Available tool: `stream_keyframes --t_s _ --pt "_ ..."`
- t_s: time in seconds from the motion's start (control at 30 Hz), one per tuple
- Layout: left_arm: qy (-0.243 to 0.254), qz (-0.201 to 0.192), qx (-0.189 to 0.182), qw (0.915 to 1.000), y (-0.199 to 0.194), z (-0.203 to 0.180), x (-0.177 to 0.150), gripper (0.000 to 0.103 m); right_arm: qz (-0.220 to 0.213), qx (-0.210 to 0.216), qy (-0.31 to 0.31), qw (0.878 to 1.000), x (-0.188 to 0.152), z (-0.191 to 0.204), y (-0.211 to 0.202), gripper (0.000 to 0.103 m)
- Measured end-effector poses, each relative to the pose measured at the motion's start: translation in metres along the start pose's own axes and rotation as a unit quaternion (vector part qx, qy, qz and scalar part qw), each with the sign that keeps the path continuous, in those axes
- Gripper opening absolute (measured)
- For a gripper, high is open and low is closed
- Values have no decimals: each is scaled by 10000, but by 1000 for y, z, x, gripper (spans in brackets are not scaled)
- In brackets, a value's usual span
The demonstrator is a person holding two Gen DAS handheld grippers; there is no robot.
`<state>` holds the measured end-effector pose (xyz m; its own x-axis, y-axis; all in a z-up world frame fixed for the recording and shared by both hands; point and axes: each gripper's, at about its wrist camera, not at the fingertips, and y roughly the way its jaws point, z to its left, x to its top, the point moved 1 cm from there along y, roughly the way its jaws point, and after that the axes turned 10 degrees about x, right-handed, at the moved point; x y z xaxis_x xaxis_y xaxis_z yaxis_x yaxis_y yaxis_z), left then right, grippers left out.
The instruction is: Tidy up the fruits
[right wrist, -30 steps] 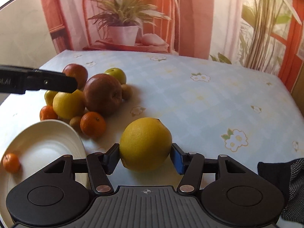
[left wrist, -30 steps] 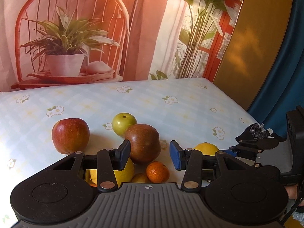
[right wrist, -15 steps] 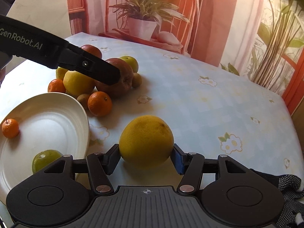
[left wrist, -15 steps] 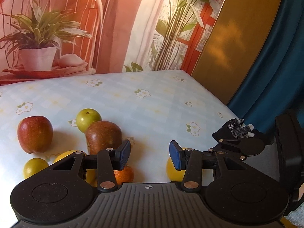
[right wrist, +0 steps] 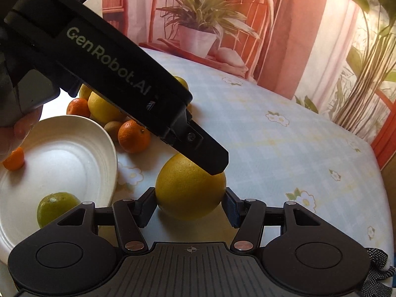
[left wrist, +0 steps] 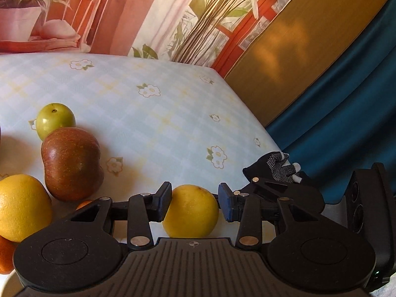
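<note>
A large yellow citrus (right wrist: pixel 190 188) sits on the flowered tablecloth, between the fingers of my right gripper (right wrist: pixel 190 206); the jaws look slightly apart from its sides. My left gripper (left wrist: pixel 194 204) is open and hangs just over the same citrus (left wrist: pixel 191 211); its finger (right wrist: pixel 198 146) crosses the right wrist view above the fruit. A white plate (right wrist: pixel 74 158) at left holds a green lime (right wrist: pixel 57 208) and a small mandarin (right wrist: pixel 14 159). A fruit pile lies behind: dark red apple (left wrist: pixel 71 163), green apple (left wrist: pixel 55 121), yellow citrus (left wrist: pixel 22 206), mandarin (right wrist: pixel 133 136).
The table's right edge (left wrist: pixel 259 128) drops off towards a blue curtain (left wrist: pixel 346 99). A black dotted glove (left wrist: pixel 277 167) lies near that edge. A printed backdrop with a potted plant (right wrist: pixel 198 24) stands behind the table.
My left gripper has swung right, from over the fruit pile to over the large citrus. The right gripper has loosened around the citrus, which now rests on the table.
</note>
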<state>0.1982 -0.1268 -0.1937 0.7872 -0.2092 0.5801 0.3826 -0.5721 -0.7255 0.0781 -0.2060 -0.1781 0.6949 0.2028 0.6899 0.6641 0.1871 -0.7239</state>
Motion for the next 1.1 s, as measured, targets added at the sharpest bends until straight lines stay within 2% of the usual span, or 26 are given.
stream_keyframes --t_s 0.17,0.47,0.57,0.8,0.93,1.1 --pt "-24 58 9 10000 2 3 1 43 -70 48 69 9999 -1 -2 -1 53" --pt "-15 84 11 10000 3 4 1 45 -586 404 982 9926 -13 -18 -19 51" --pt "-94 127 52 9999 2 4 3 43 -602 308 762 9948 -13 -13 -20 51" --pt "-189 171 187 9995 4 7 3 49 -469 221 305 9982 -5 -4 -15 51" --pt "-212 154 190 9995 6 10 2 50 -506 230 335 9979 -4 -3 -13 51" --pt "-331 159 135 9992 9 15 2 51 -616 315 686 9952 -7 -10 -13 52"
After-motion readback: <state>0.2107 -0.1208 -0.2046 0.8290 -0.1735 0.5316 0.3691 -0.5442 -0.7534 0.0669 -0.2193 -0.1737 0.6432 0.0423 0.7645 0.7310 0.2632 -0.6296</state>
